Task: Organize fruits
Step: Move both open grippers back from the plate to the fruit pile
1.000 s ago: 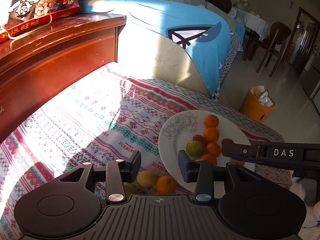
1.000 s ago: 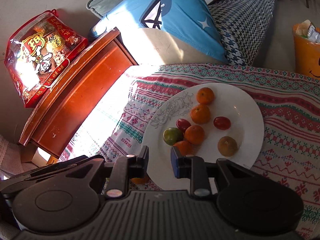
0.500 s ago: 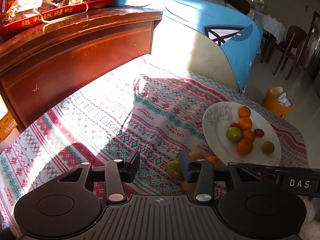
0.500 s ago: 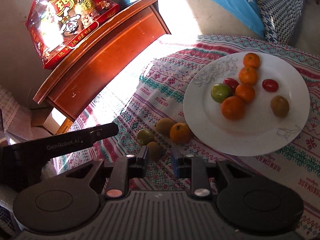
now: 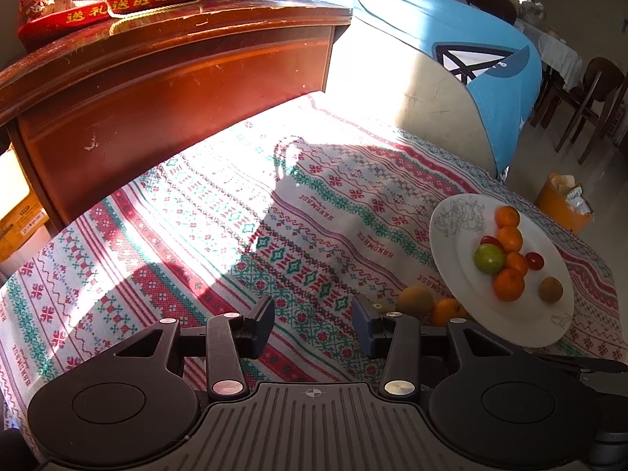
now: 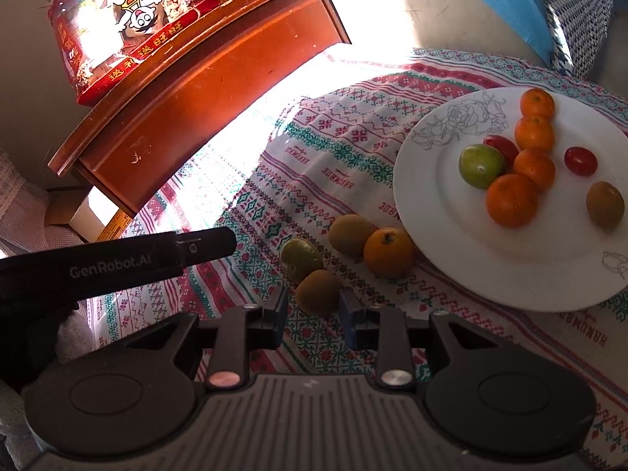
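From the left wrist, the white plate [image 5: 451, 231] sits farther right than a second ago, and more patterned tablecloth [image 5: 196, 227] shows. The left gripper [image 5: 313, 320] is partly open with nothing in it.

From the right wrist, four loose fruits now show beside the plate. The right gripper [image 6: 313, 311] has just been opening. A kiwi [image 6: 318, 291] lies just ahead of its tips, not squeezed.

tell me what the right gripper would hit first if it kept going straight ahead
Most likely the brown kiwi on the tablecloth, just ahead of the right gripper, whose jaws have just been opening with nothing between them yet.
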`<state>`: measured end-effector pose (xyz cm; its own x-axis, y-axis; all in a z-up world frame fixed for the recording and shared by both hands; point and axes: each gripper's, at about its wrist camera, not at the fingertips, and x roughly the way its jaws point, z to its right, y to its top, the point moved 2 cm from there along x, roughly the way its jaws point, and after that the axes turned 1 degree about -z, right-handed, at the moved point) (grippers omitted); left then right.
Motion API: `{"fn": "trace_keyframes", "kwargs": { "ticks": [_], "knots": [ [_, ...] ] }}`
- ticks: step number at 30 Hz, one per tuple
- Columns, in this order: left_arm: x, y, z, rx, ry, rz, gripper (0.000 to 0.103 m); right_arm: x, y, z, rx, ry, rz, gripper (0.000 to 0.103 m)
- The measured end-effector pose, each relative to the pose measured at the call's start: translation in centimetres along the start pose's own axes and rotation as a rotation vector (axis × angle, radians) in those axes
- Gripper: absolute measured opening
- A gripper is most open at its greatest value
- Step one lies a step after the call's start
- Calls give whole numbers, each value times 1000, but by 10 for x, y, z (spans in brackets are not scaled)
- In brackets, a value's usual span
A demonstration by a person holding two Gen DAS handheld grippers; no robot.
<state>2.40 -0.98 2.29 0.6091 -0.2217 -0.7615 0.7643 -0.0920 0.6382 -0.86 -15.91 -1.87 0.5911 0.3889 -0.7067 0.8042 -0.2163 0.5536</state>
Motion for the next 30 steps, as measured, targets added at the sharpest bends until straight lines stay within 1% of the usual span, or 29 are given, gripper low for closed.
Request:
{"fn": "trace_keyframes", "kwargs": {
  "ticks": [8,11,14,26,30],
  "knots": [
    [6,-1,1,-16,-14,-13,42,4,-1,-2,-24,-17,1,27],
    [8,-2,3,-11,-20,-13,42,1,-3,0,-12,-11,-9,27],
    [10,-4,4,-10,-31,-19,42,-6,-5,2,-7,-24,-14,27],
    [17,-13,27,71,-87,-33,42,-28,-11,26,51,-80,-24,27],
    [24,-17,32,93,-75,-42,42,-29,-11,28,65,-79,-24,28]
  ]
}}
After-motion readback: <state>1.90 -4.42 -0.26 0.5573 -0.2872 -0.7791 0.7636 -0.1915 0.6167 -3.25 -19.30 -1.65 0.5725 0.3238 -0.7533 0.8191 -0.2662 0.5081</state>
